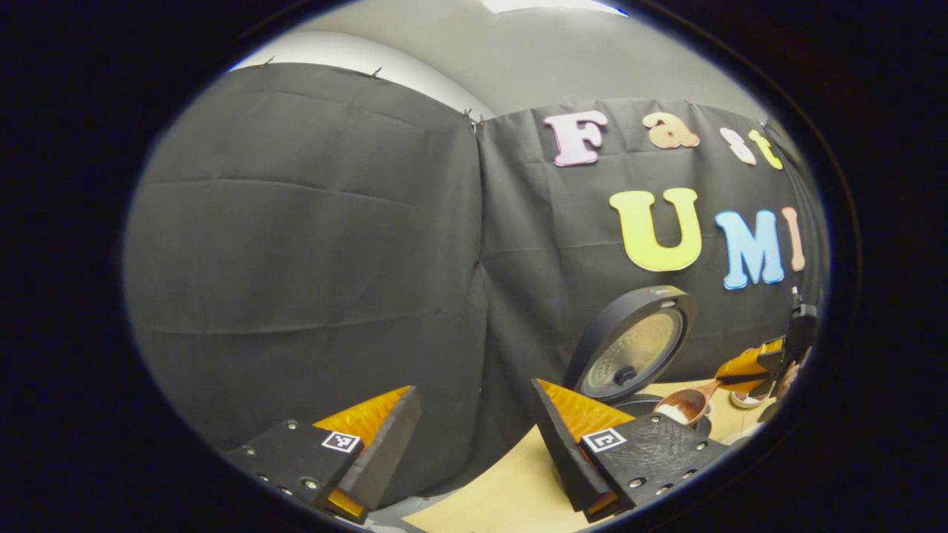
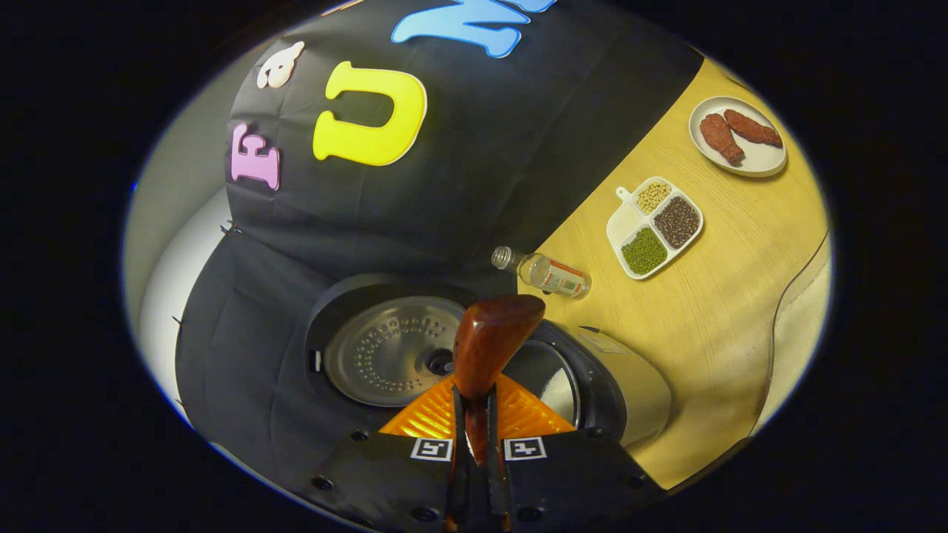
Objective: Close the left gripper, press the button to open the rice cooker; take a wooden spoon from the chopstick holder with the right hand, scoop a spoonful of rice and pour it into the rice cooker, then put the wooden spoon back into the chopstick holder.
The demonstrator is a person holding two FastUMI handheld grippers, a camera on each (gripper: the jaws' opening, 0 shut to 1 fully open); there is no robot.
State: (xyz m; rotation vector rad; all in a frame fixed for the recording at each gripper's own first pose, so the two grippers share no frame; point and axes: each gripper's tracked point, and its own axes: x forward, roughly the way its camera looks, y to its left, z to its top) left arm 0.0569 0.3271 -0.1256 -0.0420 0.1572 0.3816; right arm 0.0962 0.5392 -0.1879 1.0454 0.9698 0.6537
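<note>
So the right gripper [image 2: 474,437] has its two fingers pinched tight on the handle of the wooden spoon [image 2: 492,344], and the spoon pokes out straight ahead over the rice cooker [image 2: 592,385]. Makes sense to hold it low on the handle like that, you get reach into the pot without the gripper itself getting near the rim. In the right gripper view the spoon is rolled so I'm looking at the rounded back of the bowl, which reads to me like the tipping part of the pour. In the left gripper view you can see white rice sitting in the spoon, so I'd guess it isn't emptied out yet.

The cooker's lid [image 2: 389,359] is flipped all the way up, standing against the booth wall, so the button part looks done and the pot is wide open underneath.

The left gripper [image 1: 474,437] is held off to the side with its fingers spread wide and nothing between them, hanging near the front edge of the table [image 2: 740,296]. Probably parked there just to stay out of the way.

Other stuff on the table: a small bottle [image 2: 544,272] lying on its side by the back edge right next to the cooker, a divided tray [image 2: 655,226] with grains and beans further along, and a plate [image 2: 737,137] with two reddish-brown pieces of food at the far corner.
</note>
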